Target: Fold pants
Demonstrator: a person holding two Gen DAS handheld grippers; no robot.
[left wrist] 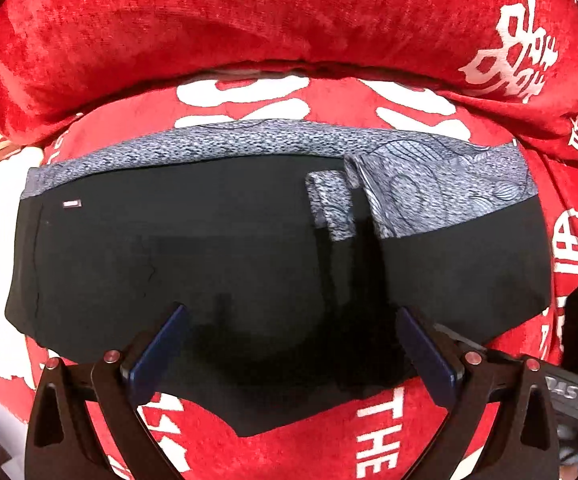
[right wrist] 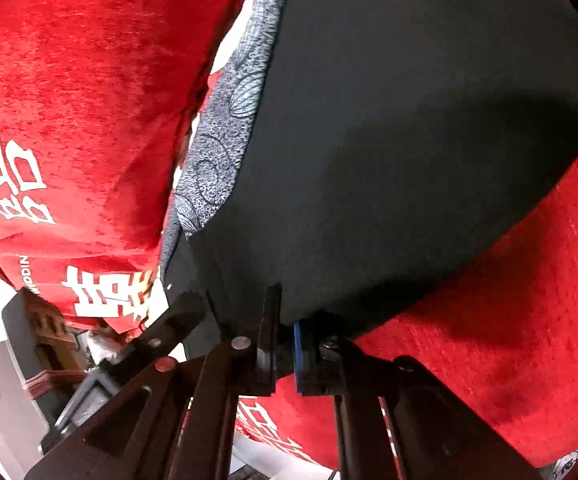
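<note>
Left gripper (left wrist: 289, 344) hovers with its blue-padded fingers (left wrist: 169, 344) spread wide over the near part of the pants (left wrist: 209, 248), holding nothing. Those pants are black with a grey patterned waistband (left wrist: 225, 146) running along their far edge, and they lie flat and wide across a red blanket (left wrist: 409, 432) printed with white letters and characters. A small pale label (left wrist: 71, 203) sits near the left end of the garment, just below the waistband. To the right of the middle, a flap of the grey patterned cloth is turned back over the black fabric. Behind the pants the red blanket rises in a thick rolled fold (left wrist: 209, 28).

In the right wrist view, the right gripper (right wrist: 285, 332) has its fingers drawn close together and pinches the black edge of the pants (right wrist: 409, 140) between them. The grey waistband (right wrist: 225, 120) runs up the left side of that view, next to the bunched red blanket (right wrist: 69, 80).
</note>
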